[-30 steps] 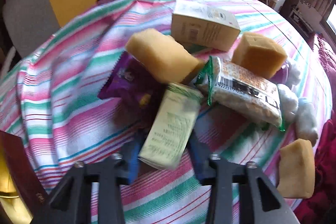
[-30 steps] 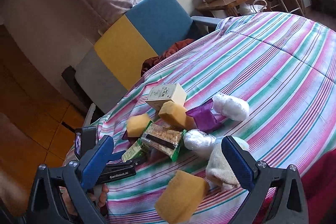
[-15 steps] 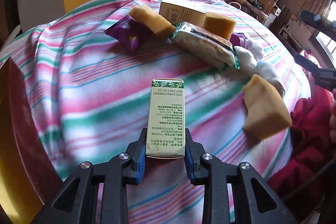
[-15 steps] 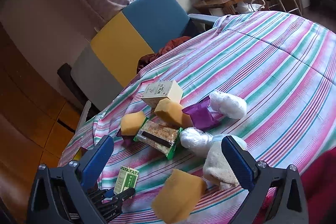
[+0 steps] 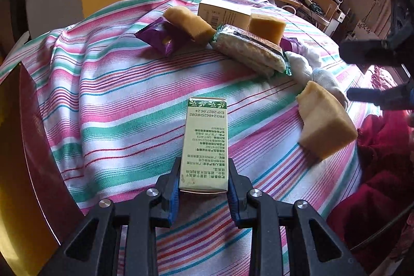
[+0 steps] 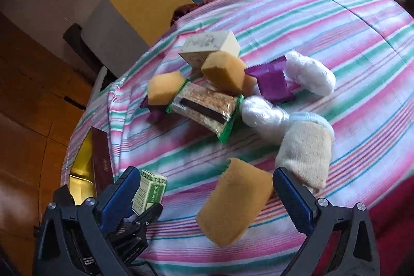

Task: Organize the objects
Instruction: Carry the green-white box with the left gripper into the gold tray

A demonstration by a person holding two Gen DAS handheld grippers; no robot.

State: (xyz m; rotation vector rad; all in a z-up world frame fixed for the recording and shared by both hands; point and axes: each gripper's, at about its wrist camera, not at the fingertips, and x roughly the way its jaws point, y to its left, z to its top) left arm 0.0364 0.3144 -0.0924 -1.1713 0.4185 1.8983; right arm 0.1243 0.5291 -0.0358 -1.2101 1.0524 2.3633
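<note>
Left wrist view: left gripper (image 5: 203, 183) clamped on green box (image 5: 205, 144), long axis straight ahead along the fingers, over striped cloth (image 5: 116, 105) near table edge. Right gripper (image 6: 204, 194) wide apart, empty; sponge (image 6: 234, 201) sits between its fingers, tilted, clearly nearer this hand. Remaining pile lies further ahead.

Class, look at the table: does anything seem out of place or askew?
Yes. The snack bar sits tilted on a jumbled heap with sponges and a purple packet, and one sponge lies alone near the table's edge.
</note>
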